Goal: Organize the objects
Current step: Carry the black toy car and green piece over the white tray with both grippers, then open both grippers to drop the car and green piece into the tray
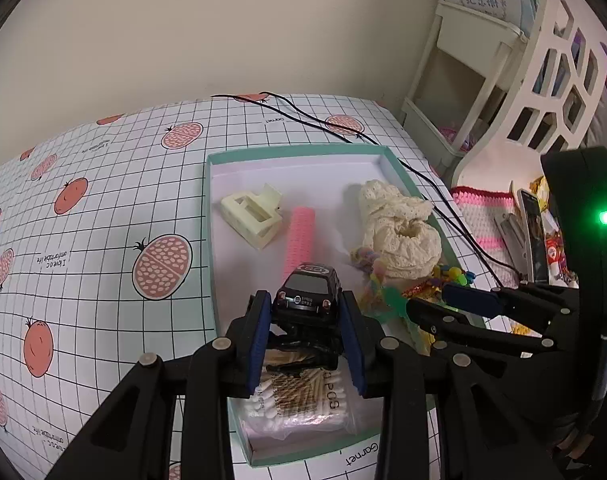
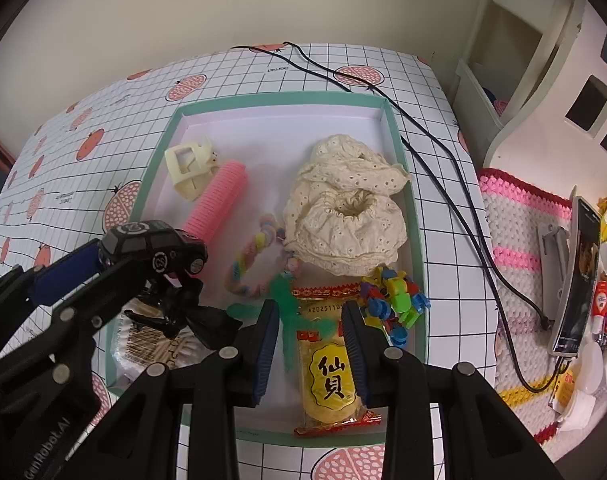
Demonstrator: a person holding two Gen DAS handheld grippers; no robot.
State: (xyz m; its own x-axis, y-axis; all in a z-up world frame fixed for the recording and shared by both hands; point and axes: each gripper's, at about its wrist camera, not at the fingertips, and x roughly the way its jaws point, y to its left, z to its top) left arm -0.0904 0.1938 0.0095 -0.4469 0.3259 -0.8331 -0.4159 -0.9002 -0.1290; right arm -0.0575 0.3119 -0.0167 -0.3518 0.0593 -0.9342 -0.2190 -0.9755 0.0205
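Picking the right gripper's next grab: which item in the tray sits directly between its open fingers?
The yellow rice-cracker packet, lying lengthwise between the right gripper fingers. The plastic chain toy lies just outside its right finger; the lace cloth sits farther ahead.

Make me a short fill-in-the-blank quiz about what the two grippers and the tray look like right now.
1. The left hand-held gripper is shut on a black toy ____.
2. The right hand-held gripper is open, straddling a ____ snack packet.
3. The pink hair roller lies inside the ____-rimmed tray.

Missing words: car; yellow; green
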